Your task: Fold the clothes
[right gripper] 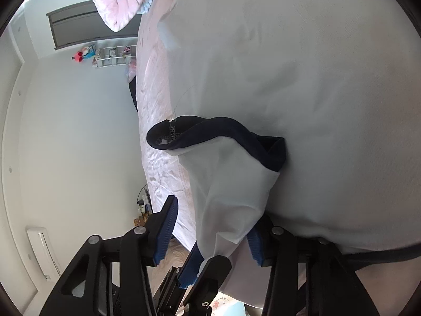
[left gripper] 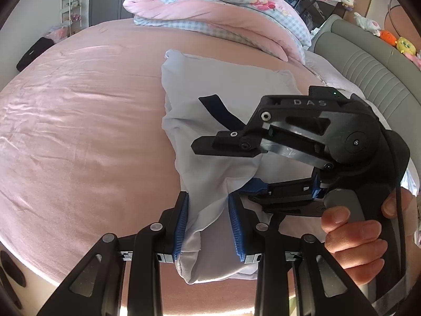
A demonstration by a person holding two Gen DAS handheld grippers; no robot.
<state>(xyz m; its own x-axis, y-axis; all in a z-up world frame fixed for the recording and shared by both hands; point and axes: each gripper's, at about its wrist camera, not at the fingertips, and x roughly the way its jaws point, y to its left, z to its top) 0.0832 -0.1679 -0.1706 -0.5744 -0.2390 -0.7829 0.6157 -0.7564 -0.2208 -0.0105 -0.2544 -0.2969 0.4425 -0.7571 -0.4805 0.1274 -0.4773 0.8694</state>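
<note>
Both our claws, left (left gripper: 208,226) and right (right gripper: 210,233), half-closed, pinch the shirt (left gripper: 210,121) at lower centre; uneven pulling could slip it loose.

I count one garment (left gripper: 210,100), a pale white top with one dark navy collar band (left gripper: 219,110), lying on one bed (left gripper: 79,121) under a pink sheet. I hold two grippers: my left gripper (left gripper: 209,226) carries two fingers (left gripper: 181,226) with blue pads, and my right gripper (left gripper: 238,169) carries two as well. One hand (left gripper: 360,237) of mine shows, wrapped around the right handle. At the bed's far edge sits one folded pink and checked quilt (left gripper: 218,13). Along the padded headboard (left gripper: 368,60) at the right edge I make out at least four plush toys (left gripper: 405,44). One white shelf rack (left gripper: 69,8) stands beyond the far left corner.
</note>
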